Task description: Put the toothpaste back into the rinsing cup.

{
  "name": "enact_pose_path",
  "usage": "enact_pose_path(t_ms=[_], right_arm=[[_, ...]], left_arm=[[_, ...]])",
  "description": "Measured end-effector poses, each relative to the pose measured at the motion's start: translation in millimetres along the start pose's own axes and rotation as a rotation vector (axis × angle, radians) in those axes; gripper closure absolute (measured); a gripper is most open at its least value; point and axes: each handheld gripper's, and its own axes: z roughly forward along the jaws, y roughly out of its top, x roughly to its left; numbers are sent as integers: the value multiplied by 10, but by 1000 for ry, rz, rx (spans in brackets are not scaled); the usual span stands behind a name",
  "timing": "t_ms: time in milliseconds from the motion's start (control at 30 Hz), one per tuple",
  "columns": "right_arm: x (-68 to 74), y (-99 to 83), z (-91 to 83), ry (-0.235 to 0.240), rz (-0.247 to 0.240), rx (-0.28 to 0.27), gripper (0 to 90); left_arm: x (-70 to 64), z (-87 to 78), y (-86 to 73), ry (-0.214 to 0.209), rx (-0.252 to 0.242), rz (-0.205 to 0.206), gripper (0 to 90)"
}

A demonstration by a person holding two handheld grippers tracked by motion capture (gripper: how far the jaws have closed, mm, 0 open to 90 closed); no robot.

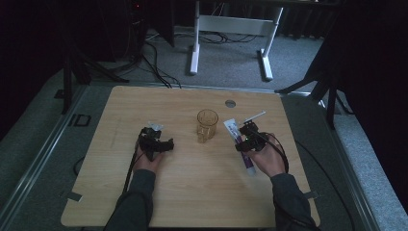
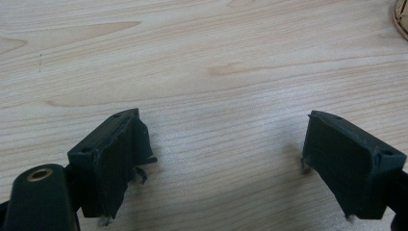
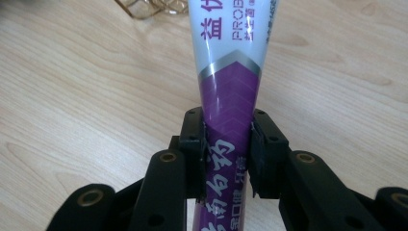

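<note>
A white and purple toothpaste tube lies on the wooden table, right of an amber glass cup. My right gripper is shut on the tube; in the right gripper view its jaws pinch the purple part of the tube, and the white end points away toward the cup's base. My left gripper sits left of the cup. Its jaws stand wide open over bare wood with nothing between them. The cup's rim peeks in at the top right corner.
A thin white stick-like object lies just beyond the right gripper. A round grey cable port sits near the table's far edge. A white desk frame and cables are on the floor behind the table.
</note>
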Motion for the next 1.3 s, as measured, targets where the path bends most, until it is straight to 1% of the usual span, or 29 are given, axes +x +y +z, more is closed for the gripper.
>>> enact_pose_path(t_ms=[500, 633, 900, 1100, 1300], right_arm=[[-10, 68, -74, 9, 20, -46, 715], [-23, 81, -91, 12, 23, -68, 715], [-58, 75, -76, 16, 44, -83, 715], [-74, 95, -73, 14, 47, -96, 715], [-84, 123, -81, 12, 52, -129, 716]], left_arm=[[-1, 1, 0, 0, -1, -2, 138], [-1, 1, 0, 0, -2, -2, 138], [-1, 1, 0, 0, -1, -1, 138], [-2, 2, 0, 0, -3, -3, 138], [-2, 2, -1, 0, -3, -3, 138]])
